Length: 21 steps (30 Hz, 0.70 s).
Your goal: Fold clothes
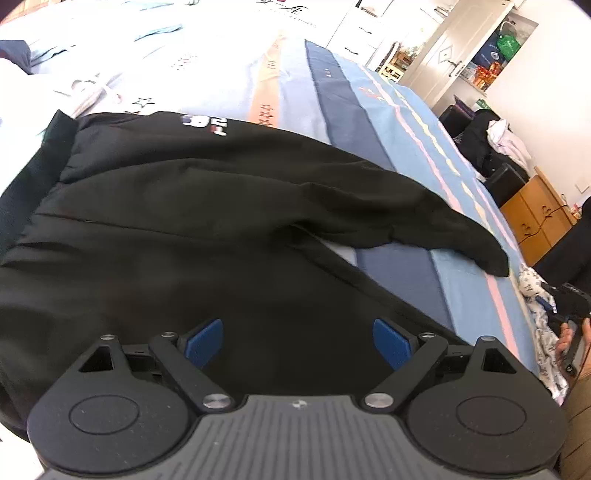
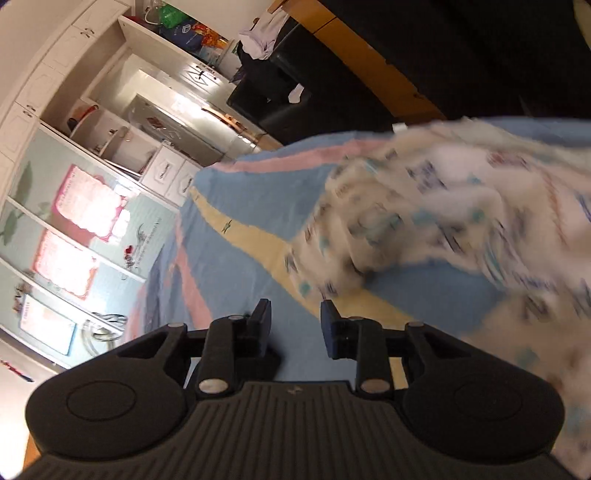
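A black sweatshirt (image 1: pixel 184 221) with a small white logo lies spread on the bed, one sleeve (image 1: pixel 443 229) stretched out to the right. My left gripper (image 1: pixel 297 339) hovers over its lower part, open wide, with nothing between the blue pads (image 1: pixel 205 343). In the right wrist view my right gripper (image 2: pixel 295 321) is tilted, its jaws a little apart with only bedsheet showing between them. A white patterned garment (image 2: pixel 461 206) lies crumpled and blurred just beyond and to the right of it. The same garment (image 1: pixel 535 288) shows at the bed's right edge, beside a hand (image 1: pixel 565 339).
The bed has a blue striped sheet (image 1: pixel 406 122) with pink and yellow bands. A light blue garment (image 1: pixel 159 31) lies at the far end. Beside the bed stand a white wardrobe (image 2: pixel 110 110), a wooden cabinet (image 1: pixel 535 218) and a black chair (image 1: pixel 480 140) piled with clothes.
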{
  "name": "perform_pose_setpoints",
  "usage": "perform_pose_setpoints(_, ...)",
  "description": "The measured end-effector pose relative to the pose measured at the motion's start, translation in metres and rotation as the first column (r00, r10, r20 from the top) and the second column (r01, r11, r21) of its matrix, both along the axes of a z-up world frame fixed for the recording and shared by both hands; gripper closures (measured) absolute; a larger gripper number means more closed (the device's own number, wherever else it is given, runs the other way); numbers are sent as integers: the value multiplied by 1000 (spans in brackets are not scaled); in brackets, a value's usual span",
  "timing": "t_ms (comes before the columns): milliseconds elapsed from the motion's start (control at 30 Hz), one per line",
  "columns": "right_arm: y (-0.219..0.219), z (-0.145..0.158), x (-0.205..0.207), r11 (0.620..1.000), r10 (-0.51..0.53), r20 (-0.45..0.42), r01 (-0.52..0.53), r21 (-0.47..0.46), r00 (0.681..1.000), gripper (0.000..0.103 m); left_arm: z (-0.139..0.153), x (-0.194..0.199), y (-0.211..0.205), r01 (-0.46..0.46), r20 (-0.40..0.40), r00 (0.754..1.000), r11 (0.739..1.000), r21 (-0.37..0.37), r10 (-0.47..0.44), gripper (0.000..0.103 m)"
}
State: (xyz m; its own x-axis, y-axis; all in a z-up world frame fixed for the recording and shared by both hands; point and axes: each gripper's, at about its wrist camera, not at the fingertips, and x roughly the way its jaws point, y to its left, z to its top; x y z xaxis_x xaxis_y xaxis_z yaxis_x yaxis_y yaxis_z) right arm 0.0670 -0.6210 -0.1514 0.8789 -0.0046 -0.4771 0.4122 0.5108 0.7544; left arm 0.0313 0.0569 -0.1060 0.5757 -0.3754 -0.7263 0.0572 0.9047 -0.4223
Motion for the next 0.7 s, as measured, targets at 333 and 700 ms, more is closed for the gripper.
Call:
perform_pose_setpoints(333, 46, -18, 61, 994, 48, -73, -40, 107, 996, 54, -5, -7, -21, 36, -21, 999, 999, -33, -36, 13)
perform_pose_setpoints(700, 49, -36, 93, 992, 47, -30, -43, 118, 998, 62, -19, -2, -23, 41, -57, 997, 998, -40, -43, 13)
